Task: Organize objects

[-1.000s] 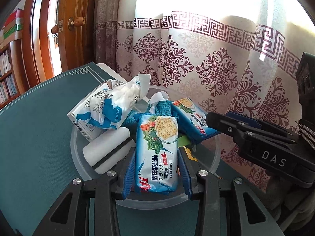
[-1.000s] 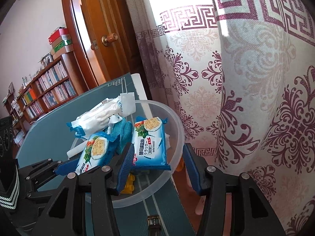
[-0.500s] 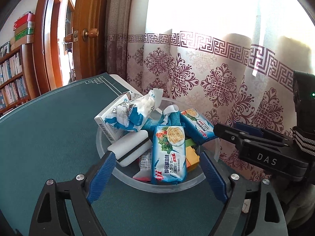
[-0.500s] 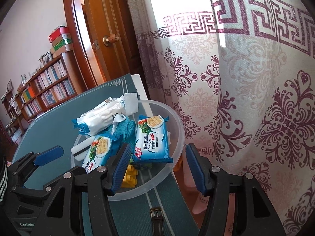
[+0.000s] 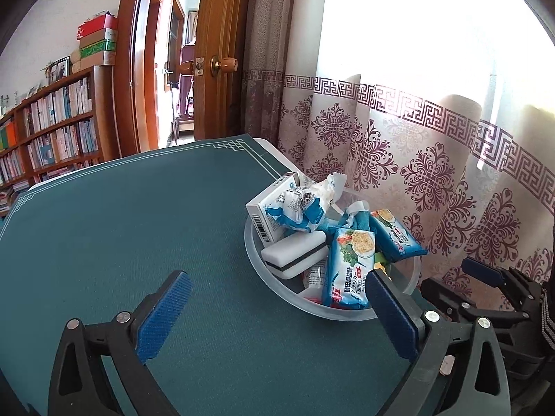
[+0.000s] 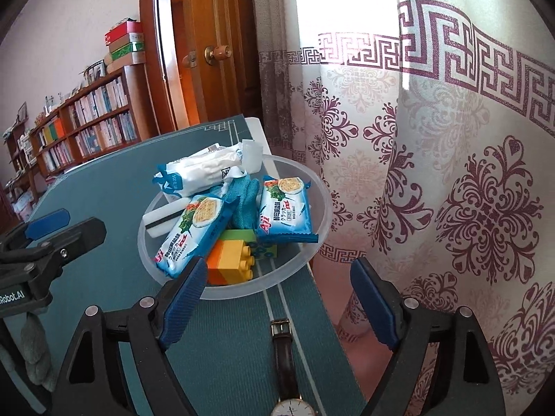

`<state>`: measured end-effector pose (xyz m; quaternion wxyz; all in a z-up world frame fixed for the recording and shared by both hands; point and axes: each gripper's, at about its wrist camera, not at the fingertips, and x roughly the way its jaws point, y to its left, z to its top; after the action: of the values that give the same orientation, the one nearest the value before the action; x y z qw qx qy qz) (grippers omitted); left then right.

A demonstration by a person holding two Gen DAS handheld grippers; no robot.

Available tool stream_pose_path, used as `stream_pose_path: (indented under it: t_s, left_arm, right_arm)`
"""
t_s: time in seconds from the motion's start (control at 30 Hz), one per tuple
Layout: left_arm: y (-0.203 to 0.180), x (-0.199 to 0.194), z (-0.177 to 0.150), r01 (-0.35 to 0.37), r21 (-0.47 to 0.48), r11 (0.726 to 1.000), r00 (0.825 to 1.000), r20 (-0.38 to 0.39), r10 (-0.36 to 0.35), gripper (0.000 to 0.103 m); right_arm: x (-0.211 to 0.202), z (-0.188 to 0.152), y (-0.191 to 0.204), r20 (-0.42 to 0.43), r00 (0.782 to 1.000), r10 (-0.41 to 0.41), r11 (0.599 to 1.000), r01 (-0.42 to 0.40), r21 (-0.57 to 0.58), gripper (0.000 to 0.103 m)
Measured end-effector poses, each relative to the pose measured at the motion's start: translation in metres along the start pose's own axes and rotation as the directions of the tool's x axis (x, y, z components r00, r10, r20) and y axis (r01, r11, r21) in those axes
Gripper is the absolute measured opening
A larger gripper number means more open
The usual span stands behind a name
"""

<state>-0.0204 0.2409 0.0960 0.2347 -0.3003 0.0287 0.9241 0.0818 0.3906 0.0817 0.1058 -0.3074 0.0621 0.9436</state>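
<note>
A clear plastic bowl [image 5: 312,306] [image 6: 242,287] stands at the table's edge by the curtain. Two blue cracker packets lie in it: one [image 5: 350,267] [image 6: 194,228] toward the table side, the other [image 5: 395,232] [image 6: 284,208] toward the curtain. Around them are a wipes pack [image 5: 305,204] [image 6: 197,173], a white box [image 5: 270,208], a white sponge [image 5: 295,253] [image 6: 163,218], a teal cloth [image 6: 246,197] and toy bricks [image 6: 232,256]. My left gripper [image 5: 277,287] and right gripper [image 6: 277,270] hang just short of the bowl. Both are still opening, with nothing between the pads.
The green table mat [image 5: 121,225] stretches left of the bowl. A wristwatch [image 6: 288,364] lies on the mat under my right gripper. A patterned curtain [image 6: 451,190] hangs right behind the table edge. A wooden door [image 5: 218,52] and bookshelves [image 5: 52,131] stand beyond.
Both grippers let go of their cracker packets, spread wide and pulled back from the bowl. The packets stay lying in the bowl.
</note>
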Motion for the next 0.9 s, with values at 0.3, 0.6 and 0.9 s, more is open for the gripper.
stream_pose_path:
  t_s: [0.3, 0.6, 0.9]
  left_arm:
    - [0.006, -0.013, -0.001, -0.069, -0.044, 0.997, 0.998, 0.003, 0.069, 0.103]
    - [-0.005, -0.02, -0.003, -0.14, 0.033, 0.99, 0.99, 0.024, 0.14, 0.103]
    - [-0.012, -0.019, -0.007, -0.164, 0.067, 0.984, 0.986, 0.001, 0.165, 0.103]
  right_arm:
    - [-0.01, -0.008, 0.017, 0.009, 1.0, 0.009, 0.999, -0.008, -0.047, 0.087]
    - [-0.013, -0.009, 0.024, 0.022, 1.0, 0.004, 0.997, -0.002, -0.082, 0.088]
    - [-0.016, -0.008, 0.023, 0.036, 0.999, -0.004, 0.996, 0.007, -0.088, 0.09]
